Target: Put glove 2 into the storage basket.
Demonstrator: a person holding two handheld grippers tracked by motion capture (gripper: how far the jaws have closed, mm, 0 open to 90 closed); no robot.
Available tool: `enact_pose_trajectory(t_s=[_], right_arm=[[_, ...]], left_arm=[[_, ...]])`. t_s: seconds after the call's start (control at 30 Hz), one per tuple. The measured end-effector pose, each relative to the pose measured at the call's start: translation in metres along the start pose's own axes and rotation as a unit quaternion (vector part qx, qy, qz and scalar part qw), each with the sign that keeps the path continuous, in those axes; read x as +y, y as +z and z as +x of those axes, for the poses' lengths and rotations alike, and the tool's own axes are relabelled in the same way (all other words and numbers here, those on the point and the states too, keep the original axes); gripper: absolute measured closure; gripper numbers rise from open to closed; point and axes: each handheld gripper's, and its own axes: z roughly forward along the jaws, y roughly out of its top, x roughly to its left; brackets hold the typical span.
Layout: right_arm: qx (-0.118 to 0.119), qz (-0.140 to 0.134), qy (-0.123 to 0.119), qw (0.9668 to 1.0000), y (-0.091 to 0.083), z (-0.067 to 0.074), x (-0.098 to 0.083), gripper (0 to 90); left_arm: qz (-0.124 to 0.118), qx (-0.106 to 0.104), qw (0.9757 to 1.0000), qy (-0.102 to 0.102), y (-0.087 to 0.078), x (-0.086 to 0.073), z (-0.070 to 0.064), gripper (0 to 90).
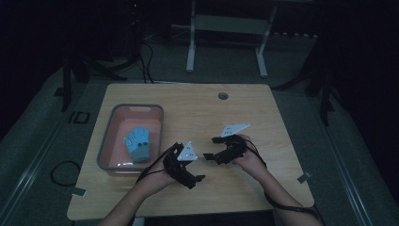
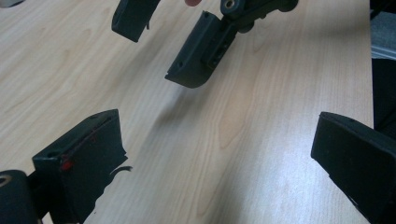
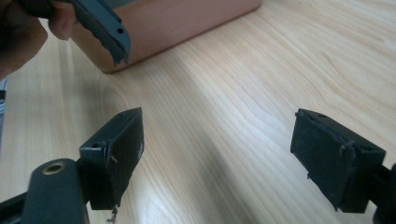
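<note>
High view: a wooden table (image 1: 197, 103) is seen with a grey bin (image 1: 107, 141) at its left, in which a blue glove (image 1: 138, 143) is lying. Left gripper (image 1: 197, 174) is held near the front edge, just right of the bin, jaws spread wide with nothing between them. Right gripper (image 1: 210, 148) is held beside it, tips near but apart, jaws likewise parted and empty. Bare tabletop is seen between both pairs of jaws in the gripper views.
</note>
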Motion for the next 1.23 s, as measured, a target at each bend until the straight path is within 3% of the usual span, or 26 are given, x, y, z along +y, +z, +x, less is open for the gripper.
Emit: enact_pose_trajectory(t_s=[0.33, 0.47, 0.73, 1.23], right_arm=[[0.002, 0.004, 0.011, 0.9999, -0.002, -0.004, -0.033, 17.3], [0.0, 0.001, 0.02, 0.9998, -0.001, -0.005, -0.041, 17.3], [-0.005, -0.001, 0.032, 0.9995, -0.004, -0.005, -0.055, 16.1], [-0.016, 0.0, 0.023, 0.9996, -0.017, -0.002, -0.076, 15.6]], left_arm=[[-0.005, -0.013, 0.9999, 0.005, 0.019, -0.008, -0.008, 2.8], [-0.012, -0.018, 0.9997, 0.008, 0.025, -0.011, -0.011, 2.8], [-0.003, -0.024, 0.9997, 0.01, 0.034, -0.018, -0.015, 2.8], [-0.004, -0.037, 0.9993, 0.006, 0.041, -0.026, -0.02, 2.8]])
